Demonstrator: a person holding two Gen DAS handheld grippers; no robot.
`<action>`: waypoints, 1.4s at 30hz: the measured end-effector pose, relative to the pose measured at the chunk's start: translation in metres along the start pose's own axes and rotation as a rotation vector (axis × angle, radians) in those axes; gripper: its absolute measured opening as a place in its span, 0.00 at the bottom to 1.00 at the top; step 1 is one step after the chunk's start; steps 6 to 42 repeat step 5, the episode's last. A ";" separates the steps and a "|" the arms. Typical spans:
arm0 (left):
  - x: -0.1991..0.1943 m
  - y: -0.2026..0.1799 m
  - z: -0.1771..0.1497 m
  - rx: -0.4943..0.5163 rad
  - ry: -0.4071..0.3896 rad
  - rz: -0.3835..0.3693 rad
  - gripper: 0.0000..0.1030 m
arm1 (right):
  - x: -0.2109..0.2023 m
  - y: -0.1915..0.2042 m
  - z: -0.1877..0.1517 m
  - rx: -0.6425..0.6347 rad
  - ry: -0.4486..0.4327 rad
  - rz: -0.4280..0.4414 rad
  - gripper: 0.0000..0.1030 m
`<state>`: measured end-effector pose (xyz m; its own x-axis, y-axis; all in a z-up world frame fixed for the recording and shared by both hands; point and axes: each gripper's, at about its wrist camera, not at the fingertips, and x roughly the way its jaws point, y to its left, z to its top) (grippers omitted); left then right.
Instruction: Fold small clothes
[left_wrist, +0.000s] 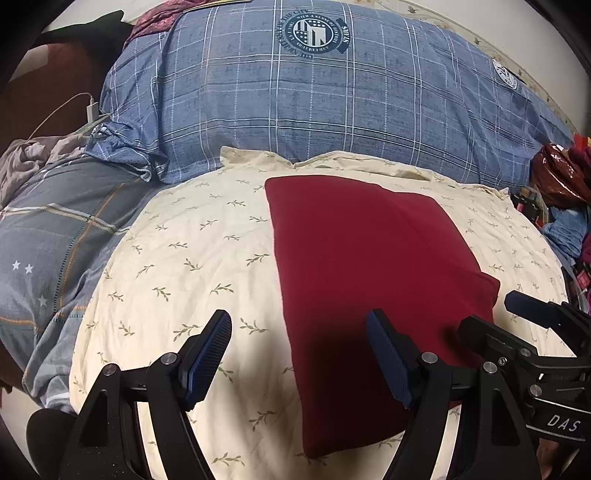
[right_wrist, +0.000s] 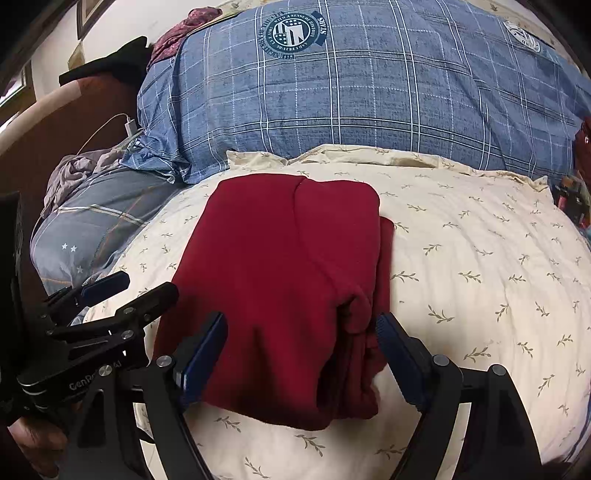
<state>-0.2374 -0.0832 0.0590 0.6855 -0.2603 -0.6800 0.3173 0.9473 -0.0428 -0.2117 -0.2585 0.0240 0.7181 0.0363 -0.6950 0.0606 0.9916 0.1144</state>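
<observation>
Fold risk on the red garment (right_wrist: 280, 288)
Both tools spread wide, left tool (left_wrist: 299, 354) and right tool (right_wrist: 301, 350) holding nothing; a sloppy pinch near that loose right edge could unravel the stack.

1. The red garment (right_wrist: 280, 295) — soft matt cloth, fleecy-looking, smooth on top.
2. The cream sheet (left_wrist: 177, 266) under it is thin, finely creased cloth with a leaf print.
3. The blue checked quilt (left_wrist: 295, 110) at 12 o'clock — matt woven cloth.
4. The left gripper (left_wrist: 299, 354) has matt black arms, ribbed blue pads and shiny metal pins.
</observation>
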 end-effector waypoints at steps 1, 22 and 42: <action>0.001 0.000 0.000 0.000 0.002 -0.012 0.73 | 0.001 0.000 0.001 0.000 0.000 0.000 0.82; 0.008 0.005 0.003 -0.015 0.023 -0.049 0.73 | 0.000 -0.006 0.006 0.007 -0.011 0.003 0.82; 0.008 0.005 0.003 -0.015 0.023 -0.049 0.73 | 0.000 -0.006 0.006 0.007 -0.011 0.003 0.82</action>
